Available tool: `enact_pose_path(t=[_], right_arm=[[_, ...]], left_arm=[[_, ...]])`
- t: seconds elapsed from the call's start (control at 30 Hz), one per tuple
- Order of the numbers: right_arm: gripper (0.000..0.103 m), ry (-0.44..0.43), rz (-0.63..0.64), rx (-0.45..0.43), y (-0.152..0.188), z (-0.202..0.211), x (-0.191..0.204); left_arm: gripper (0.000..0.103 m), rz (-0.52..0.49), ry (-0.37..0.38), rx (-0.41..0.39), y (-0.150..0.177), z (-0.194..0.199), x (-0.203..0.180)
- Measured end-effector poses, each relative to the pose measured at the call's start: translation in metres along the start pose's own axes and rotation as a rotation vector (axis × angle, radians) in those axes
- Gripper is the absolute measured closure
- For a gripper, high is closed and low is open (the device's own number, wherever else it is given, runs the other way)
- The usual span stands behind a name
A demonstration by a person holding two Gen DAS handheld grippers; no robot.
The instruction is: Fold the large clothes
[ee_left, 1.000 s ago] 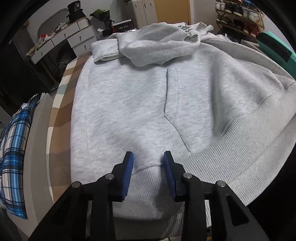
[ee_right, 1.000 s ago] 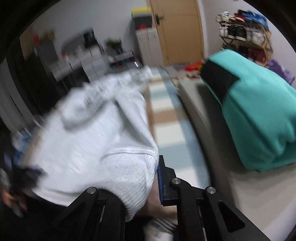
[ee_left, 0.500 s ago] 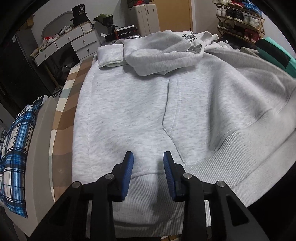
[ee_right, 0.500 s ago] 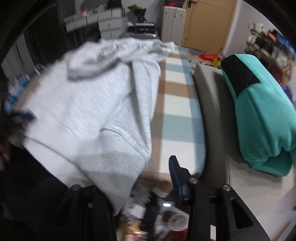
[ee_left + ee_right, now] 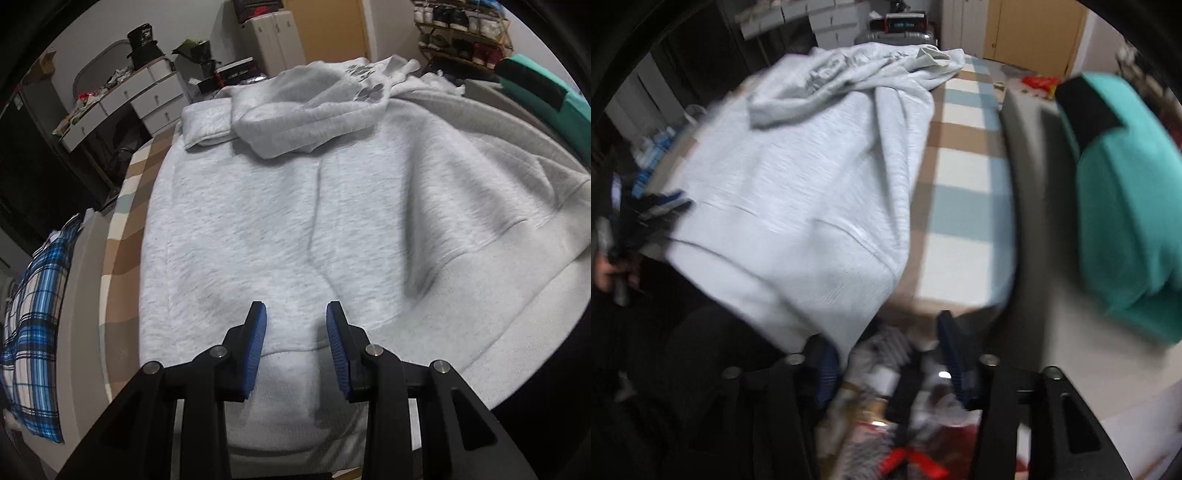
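Observation:
A light grey hoodie (image 5: 258,221) lies spread front up on a checked tablecloth (image 5: 122,229), its hood (image 5: 314,107) bunched at the far end. My left gripper (image 5: 295,317) hovers over the ribbed hem near its left end; its blue pads stand apart, their inner faces bare, the cloth below them. In the right wrist view the hoodie (image 5: 798,184) droops over the near table edge. My right gripper (image 5: 882,332) sits just off the hem's right corner, its jaws opening with no cloth between them. The left gripper (image 5: 661,206) shows blurred at the far left.
A teal cushion (image 5: 1126,203) rests on a grey seat (image 5: 1034,221) right of the table. Blue plaid fabric (image 5: 33,325) lies to the left. Blurred clutter (image 5: 905,424) sits below the near table edge. White drawers (image 5: 140,92) and a shoe rack (image 5: 461,29) stand at the back.
My right gripper was shut on the hem's right corner, then let go and drew back to the right; the corner dropped over the table edge. The left gripper stayed put.

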State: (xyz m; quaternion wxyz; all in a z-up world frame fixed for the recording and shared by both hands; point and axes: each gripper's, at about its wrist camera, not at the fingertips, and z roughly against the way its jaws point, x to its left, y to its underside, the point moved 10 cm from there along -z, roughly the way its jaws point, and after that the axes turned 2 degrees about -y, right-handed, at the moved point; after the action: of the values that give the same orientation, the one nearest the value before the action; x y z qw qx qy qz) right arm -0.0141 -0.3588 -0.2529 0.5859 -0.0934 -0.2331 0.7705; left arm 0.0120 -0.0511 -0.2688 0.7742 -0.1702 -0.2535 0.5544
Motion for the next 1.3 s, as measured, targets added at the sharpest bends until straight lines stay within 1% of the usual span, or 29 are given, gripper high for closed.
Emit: enact_pose_path(t=[0.03, 0.1, 0.13, 0.2, 0.23, 0.27, 0.33, 0.43, 0.5, 0.53, 0.57, 0.6, 0.63, 0.67, 0.7, 0.73, 0.77, 0.83, 0.9, 0.93, 1.0, 1.03, 1.07, 1.1, 1.13, 1.17, 1.23, 1.27, 1.3], right_arm=[[0.035, -0.001, 0.005, -0.004, 0.004, 0.001, 0.004], [0.035, -0.006, 0.026, -0.083, 0.003, 0.014, 0.014], [0.035, -0.025, 0.026, -0.120, 0.001, 0.022, 0.021], [0.033, -0.079, 0.034, -0.175, -0.004, 0.039, 0.037], [0.031, -0.085, 0.044, -0.198, -0.007, 0.043, 0.042], [0.027, -0.068, 0.058, -0.224, -0.011, 0.048, 0.048], [0.027, -0.058, 0.078, -0.248, -0.020, 0.049, 0.057], [0.027, -0.063, 0.081, -0.282, -0.032, 0.044, 0.065], [0.027, -0.042, 0.066, -0.298, -0.036, 0.038, 0.064], [0.027, -0.027, 0.046, -0.299, -0.037, 0.033, 0.060], [0.027, -0.026, 0.031, -0.293, -0.037, 0.029, 0.058], [0.027, -0.023, 0.007, -0.281, -0.037, 0.023, 0.053], [0.027, -0.008, -0.025, -0.269, -0.036, 0.016, 0.046], [0.027, -0.002, -0.048, -0.262, -0.035, 0.009, 0.038], [0.027, 0.002, -0.068, -0.258, -0.035, 0.004, 0.032], [0.027, 0.007, -0.099, -0.263, -0.036, 0.001, 0.025], [0.027, -0.001, -0.121, -0.273, -0.037, 0.000, 0.020], [0.027, -0.047, -0.218, -0.292, -0.037, -0.005, 0.006], [0.027, -0.067, -0.299, -0.279, -0.035, -0.014, -0.004], [0.027, -0.063, -0.325, -0.261, -0.032, -0.022, -0.007], [0.028, -0.014, -0.335, -0.198, -0.026, -0.039, -0.014], [0.030, 0.010, -0.338, -0.185, -0.024, -0.043, -0.017], [0.043, 0.006, -0.342, -0.185, -0.023, -0.044, -0.019], [0.070, -0.035, -0.337, -0.192, -0.025, -0.042, -0.016], [0.078, -0.054, -0.334, -0.201, -0.026, -0.038, -0.014], [0.084, -0.014, -0.334, -0.232, -0.028, -0.029, -0.020], [0.086, 0.041, -0.316, -0.267, -0.032, -0.018, -0.027], [0.087, 0.058, -0.310, -0.265, -0.035, -0.015, -0.030], [0.088, 0.079, -0.307, -0.260, -0.038, -0.014, -0.032]], left_arm=[[0.075, 0.000, 0.045, -0.020, -0.003, 0.005, -0.006], [0.075, -0.030, 0.130, -0.055, -0.007, 0.015, -0.023], [0.074, -0.069, 0.148, -0.071, -0.009, 0.020, -0.035], [0.074, -0.180, 0.126, -0.085, -0.010, 0.024, -0.058], [0.074, -0.247, 0.110, -0.090, -0.010, 0.024, -0.073], [0.074, -0.299, 0.084, -0.090, -0.010, 0.022, -0.083], [0.074, -0.336, 0.030, -0.071, -0.011, 0.015, -0.091], [0.074, -0.313, 0.058, -0.045, -0.017, 0.008, -0.095], [0.074, -0.293, 0.075, -0.030, -0.018, 0.006, -0.092], [0.078, -0.301, 0.072, -0.030, -0.019, 0.006, -0.093], [0.084, -0.323, 0.062, -0.031, -0.018, 0.005, -0.095], [0.086, -0.339, 0.051, -0.029, -0.017, 0.004, -0.097], [0.090, -0.344, 0.057, -0.021, -0.017, 0.003, -0.098], [0.093, -0.333, 0.073, -0.017, -0.017, 0.004, -0.100], [0.093, -0.300, 0.100, -0.024, -0.021, 0.007, -0.098], [0.094, -0.266, 0.143, -0.015, -0.022, 0.011, -0.097], [0.095, -0.242, 0.173, -0.012, -0.024, 0.014, -0.097], [0.095, -0.216, 0.228, -0.006, -0.025, 0.019, -0.098], [0.095, -0.197, 0.271, -0.016, -0.023, 0.020, -0.100], [0.095, -0.210, 0.266, -0.018, -0.020, 0.019, -0.101], [0.095, -0.290, 0.211, -0.054, -0.015, 0.021, -0.103], [0.095, -0.339, 0.177, -0.077, -0.013, 0.024, -0.103], [0.095, -0.392, 0.155, -0.092, -0.008, 0.028, -0.104], [0.095, -0.417, 0.155, -0.085, -0.005, 0.028, -0.102], [0.095, -0.440, 0.158, -0.077, -0.002, 0.029, -0.100], [0.094, -0.452, 0.169, -0.071, 0.001, 0.028, -0.098], [0.094, -0.457, 0.168, -0.045, 0.004, 0.023, -0.091], [0.094, -0.445, 0.166, -0.030, 0.005, 0.018, -0.086], [0.094, -0.419, 0.200, -0.018, 0.005, 0.015, -0.083]])
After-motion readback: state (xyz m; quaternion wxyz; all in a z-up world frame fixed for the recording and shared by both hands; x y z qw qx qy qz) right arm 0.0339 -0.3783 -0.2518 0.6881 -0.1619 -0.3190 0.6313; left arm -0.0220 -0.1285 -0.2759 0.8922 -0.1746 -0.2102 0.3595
